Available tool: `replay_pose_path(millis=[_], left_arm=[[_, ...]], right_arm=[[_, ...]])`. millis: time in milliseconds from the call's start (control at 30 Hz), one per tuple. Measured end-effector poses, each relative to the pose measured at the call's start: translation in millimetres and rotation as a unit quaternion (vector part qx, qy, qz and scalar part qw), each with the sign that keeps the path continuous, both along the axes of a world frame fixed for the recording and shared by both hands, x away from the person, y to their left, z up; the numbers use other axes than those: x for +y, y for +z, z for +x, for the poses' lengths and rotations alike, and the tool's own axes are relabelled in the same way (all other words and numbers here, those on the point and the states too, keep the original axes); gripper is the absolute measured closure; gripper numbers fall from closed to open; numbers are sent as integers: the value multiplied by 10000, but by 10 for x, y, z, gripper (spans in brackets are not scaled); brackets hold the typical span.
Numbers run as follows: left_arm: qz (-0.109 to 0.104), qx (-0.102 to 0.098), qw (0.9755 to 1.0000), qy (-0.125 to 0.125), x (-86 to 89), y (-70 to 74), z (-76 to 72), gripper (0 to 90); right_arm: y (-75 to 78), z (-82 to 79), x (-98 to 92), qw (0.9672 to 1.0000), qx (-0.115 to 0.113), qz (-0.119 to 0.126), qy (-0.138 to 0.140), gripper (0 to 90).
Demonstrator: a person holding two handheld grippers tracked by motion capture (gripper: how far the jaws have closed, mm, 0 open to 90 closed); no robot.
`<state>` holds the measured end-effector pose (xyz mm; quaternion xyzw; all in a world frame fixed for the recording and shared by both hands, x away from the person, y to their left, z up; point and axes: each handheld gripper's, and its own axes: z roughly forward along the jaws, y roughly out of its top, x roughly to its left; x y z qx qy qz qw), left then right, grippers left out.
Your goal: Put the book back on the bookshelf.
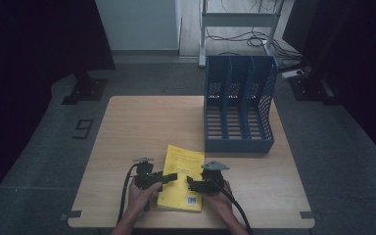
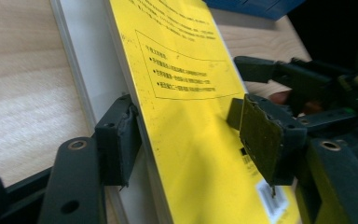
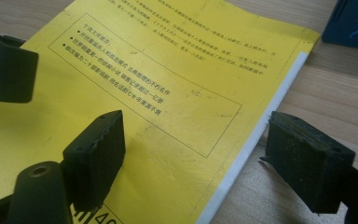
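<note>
At the near edge of the wooden surface [image 1: 127,127], a person's two forearms come in from below, each hand holding a gripper. The left gripper [image 1: 162,177] sits at the left edge of a yellow book [image 1: 182,178], which lies flat near the front of the surface, between the two hands. In the left gripper view its jaws stand apart, straddling the book's edge: one pad [image 2: 116,140] is against the white page block, the other pad [image 2: 265,137] hangs over the yellow cover [image 2: 186,93], and whether that one touches the cover cannot be told.

The right gripper [image 1: 192,184] is at the book's right side. In the right gripper view its jaws are also apart, one pad [image 3: 95,156] over the printed cover [image 3: 158,93] and the other pad [image 3: 307,161] beyond the book's edge, above the bare wood [image 3: 335,102]. Neither gripper is clamped on the book. A black cable [image 1: 126,188] trails back from the left gripper, and another runs back along the right forearm.

Farther back on the right half of the surface, well apart from the book, stands a blue file holder [image 1: 239,105] with three upright compartments, its open side facing the person.

Beyond the surface lie grey floor [image 1: 39,147], a white frame leg [image 1: 202,34] and loose cables [image 1: 245,39] on the ground.
</note>
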<state>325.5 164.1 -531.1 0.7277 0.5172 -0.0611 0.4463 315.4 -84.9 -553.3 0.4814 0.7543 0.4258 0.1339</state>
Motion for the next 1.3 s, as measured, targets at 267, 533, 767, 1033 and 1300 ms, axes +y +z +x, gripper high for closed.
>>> replay_pose_path(millis=[267, 533, 767, 1033, 1300], left_arm=[[543, -312, 9980, 15, -60, -8, -29, 448], [663, -401, 9970, -18, -66, -19, 14, 506], [547, -291, 9980, -81, -62, -20, 101, 505], [180, -20, 9997, -154, -45, -34, 204, 506], [110, -32, 9999, -95, -66, -60, 231, 527]], right_arm=[[0, -1, 1, 10000, -1, -3, -3, 195], [0, 0, -1, 10000, 1, 2, 5, 196], [0, 2, -4, 10000, 1, 5, 18, 196], [0, 4, -9, 10000, 3, 10, 37, 196], [1, 3, -8, 10000, -1, 2, 39, 196]])
